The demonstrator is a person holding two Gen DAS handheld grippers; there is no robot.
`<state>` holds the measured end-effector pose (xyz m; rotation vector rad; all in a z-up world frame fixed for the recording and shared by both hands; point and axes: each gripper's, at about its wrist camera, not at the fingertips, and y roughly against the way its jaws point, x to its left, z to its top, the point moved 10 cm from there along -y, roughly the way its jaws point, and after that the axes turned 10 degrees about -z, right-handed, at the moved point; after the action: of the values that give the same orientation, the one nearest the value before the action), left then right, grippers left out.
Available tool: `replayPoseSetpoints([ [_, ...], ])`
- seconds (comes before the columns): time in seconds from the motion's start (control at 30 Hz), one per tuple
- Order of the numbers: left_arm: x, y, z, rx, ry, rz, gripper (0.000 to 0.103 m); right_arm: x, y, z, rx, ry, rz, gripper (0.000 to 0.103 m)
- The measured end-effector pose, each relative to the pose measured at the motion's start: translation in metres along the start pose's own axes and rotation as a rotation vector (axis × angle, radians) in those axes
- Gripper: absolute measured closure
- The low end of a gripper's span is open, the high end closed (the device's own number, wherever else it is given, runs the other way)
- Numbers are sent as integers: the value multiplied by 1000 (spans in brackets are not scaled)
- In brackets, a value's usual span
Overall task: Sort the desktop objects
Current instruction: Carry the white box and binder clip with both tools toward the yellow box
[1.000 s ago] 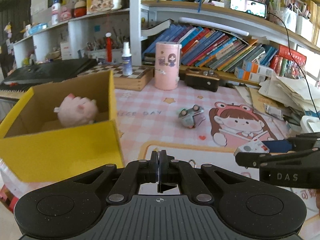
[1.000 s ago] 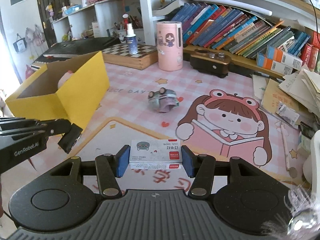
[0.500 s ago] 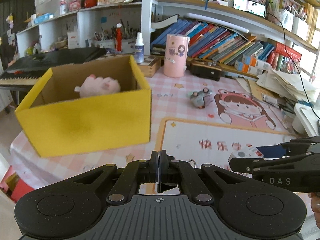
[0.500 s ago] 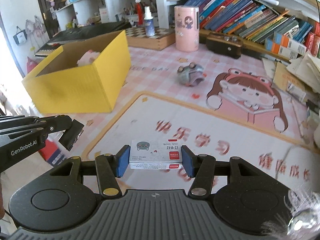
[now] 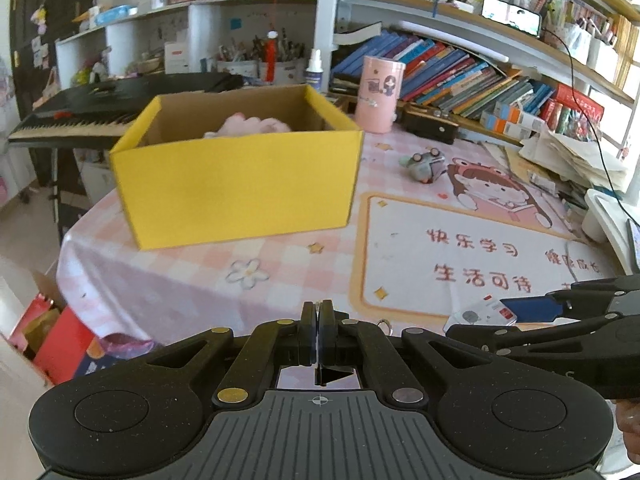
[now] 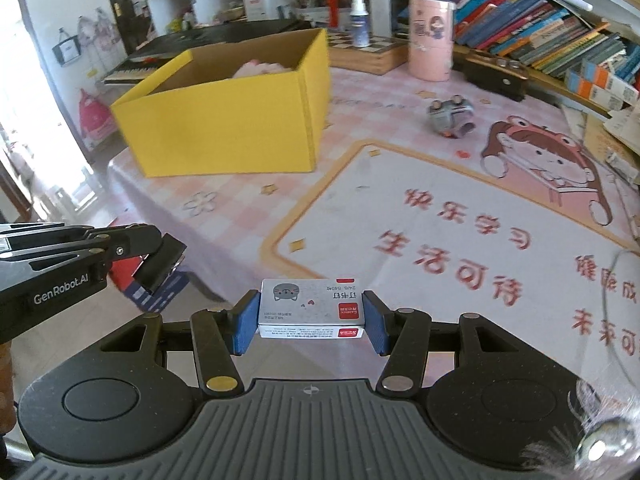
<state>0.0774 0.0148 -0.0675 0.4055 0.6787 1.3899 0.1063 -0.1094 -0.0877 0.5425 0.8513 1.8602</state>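
Note:
My right gripper (image 6: 311, 316) is shut on a small white staple box (image 6: 310, 307) with a cat picture and a red label, held above the near edge of the table; the same staple box (image 5: 482, 315) shows low right in the left wrist view. My left gripper (image 5: 318, 334) is shut with nothing between its pads, also over the near table edge. An open yellow cardboard box (image 5: 236, 178) stands ahead at the table's left, with a pink plush toy (image 5: 248, 126) inside. A small grey frog toy (image 6: 450, 116) lies on the pink mat further back.
A pink cylindrical tin (image 5: 378, 94), a dark brown case (image 5: 430, 126), a wooden chessboard box (image 6: 372, 50) and rows of books (image 5: 460, 80) line the back. Paper stacks (image 5: 576, 160) sit at right. A keyboard (image 5: 104, 108) stands left of the table. Floor clutter (image 5: 52, 332) lies below the near edge.
Both grippers have drawn back toward the near table edge, so the yellow box and frog toy look farther away. The staple box stays gripped; the left gripper stays shut.

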Motion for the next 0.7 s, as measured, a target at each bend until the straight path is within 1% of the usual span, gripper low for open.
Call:
replayPoseSetpoints([
  [0.2,18,21,-15,-6,25,27,103,32,6,-9,5,38,41,52],
  [0.37,30,36,-21,-25,45,54,103,52,10,-9,-9,79,67,52],
  [0.7,44,51,-21,-59,58,80,103,70,15,-5,-31,113,85,52],
])
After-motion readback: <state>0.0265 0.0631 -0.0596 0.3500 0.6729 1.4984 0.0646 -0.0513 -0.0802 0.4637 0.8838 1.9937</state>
